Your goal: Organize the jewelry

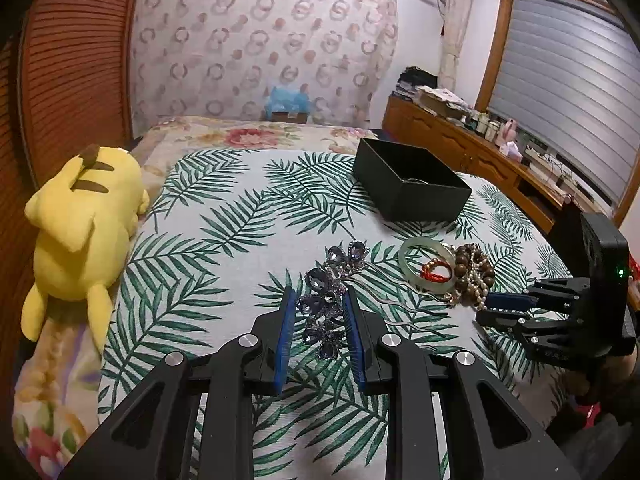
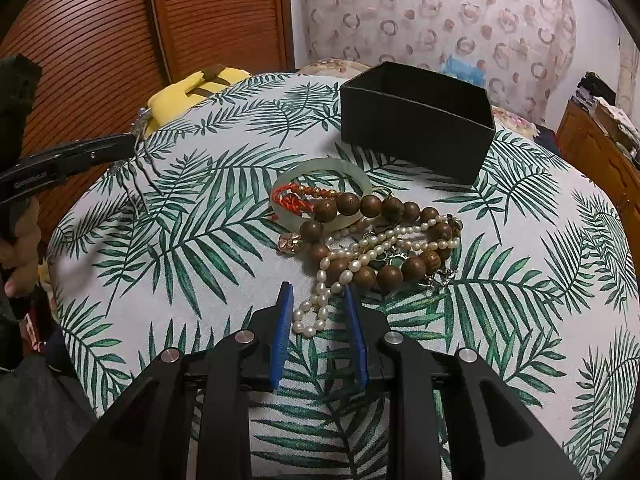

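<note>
A purple jewelled hairpin (image 1: 330,300) lies on the leaf-print cloth, its flower end between the open fingers of my left gripper (image 1: 320,300); its metal prongs trail right. A pile of jewelry lies to the right: a green jade bangle (image 2: 320,168), a red cord bracelet (image 2: 294,200), a brown wooden bead bracelet (image 2: 360,204) and a pearl strand (image 2: 332,280). My right gripper (image 2: 318,296) is open, its fingers either side of the pearl strand's near end. A black open box (image 2: 416,120) stands behind the pile.
A yellow plush toy (image 1: 80,236) lies at the left edge of the cloth. A wooden dresser (image 1: 480,152) with clutter runs along the right. A wooden slatted door is at the left. The right gripper also shows in the left wrist view (image 1: 508,308).
</note>
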Demonstrator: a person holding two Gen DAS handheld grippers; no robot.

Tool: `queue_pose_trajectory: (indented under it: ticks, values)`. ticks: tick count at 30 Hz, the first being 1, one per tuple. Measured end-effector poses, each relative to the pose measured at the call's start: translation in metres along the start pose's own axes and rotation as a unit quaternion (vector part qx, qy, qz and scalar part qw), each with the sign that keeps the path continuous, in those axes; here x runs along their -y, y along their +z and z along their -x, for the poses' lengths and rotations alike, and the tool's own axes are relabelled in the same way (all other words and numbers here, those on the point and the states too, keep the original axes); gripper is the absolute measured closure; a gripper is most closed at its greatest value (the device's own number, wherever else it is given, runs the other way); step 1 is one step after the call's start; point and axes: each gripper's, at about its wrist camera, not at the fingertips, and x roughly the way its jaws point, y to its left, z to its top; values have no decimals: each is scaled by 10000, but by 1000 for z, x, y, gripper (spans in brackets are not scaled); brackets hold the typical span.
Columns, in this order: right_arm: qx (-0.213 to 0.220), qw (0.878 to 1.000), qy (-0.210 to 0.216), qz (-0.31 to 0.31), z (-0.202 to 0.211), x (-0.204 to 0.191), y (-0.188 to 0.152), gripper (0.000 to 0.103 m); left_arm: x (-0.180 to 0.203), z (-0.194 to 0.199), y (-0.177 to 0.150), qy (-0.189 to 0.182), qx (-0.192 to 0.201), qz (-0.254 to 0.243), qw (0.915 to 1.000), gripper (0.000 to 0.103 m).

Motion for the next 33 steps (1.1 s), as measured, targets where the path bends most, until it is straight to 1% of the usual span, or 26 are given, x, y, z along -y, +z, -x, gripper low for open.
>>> queue_pose_trajectory:
  ticks: [2, 3, 4, 6, 7, 10, 13, 24, 33]
  values:
    - [17, 9997, -176, 169, -3, -5, 1, 80, 0, 1, -1, -11, 23, 10, 10000, 81]
    - [16, 9997, -155, 189, -2, -5, 1, 84, 0, 1, -1, -21, 31, 11, 10000, 81]
    - [11, 9997, -154, 199, -2, -5, 1, 93, 1, 1, 0, -28, 37, 3, 10000, 81]
    - [14, 9996, -170, 239, -1, -5, 0, 94, 4, 1, -1, -36, 37, -11, 10000, 81]
    - [36, 9996, -163, 229, 0, -4, 0, 97, 5, 0, 0, -47, 38, -22, 10000, 81]
    - [136, 9997, -145, 170, 8, 0, 2, 97, 9, -2, 2, -73, 46, -65, 9999, 81]
    - [335, 9993, -146, 112, 22, 6, 7, 97, 14, -4, 7, -101, 65, -106, 9999, 81]
    - [1171, 9923, -382, 136, 81, 33, 47, 97, 32, -7, 24, -175, 183, -277, 9993, 81]
    - [1571, 9860, -515, 207, 107, 40, 71, 97, 46, -11, 37, -228, 250, -396, 9986, 81]
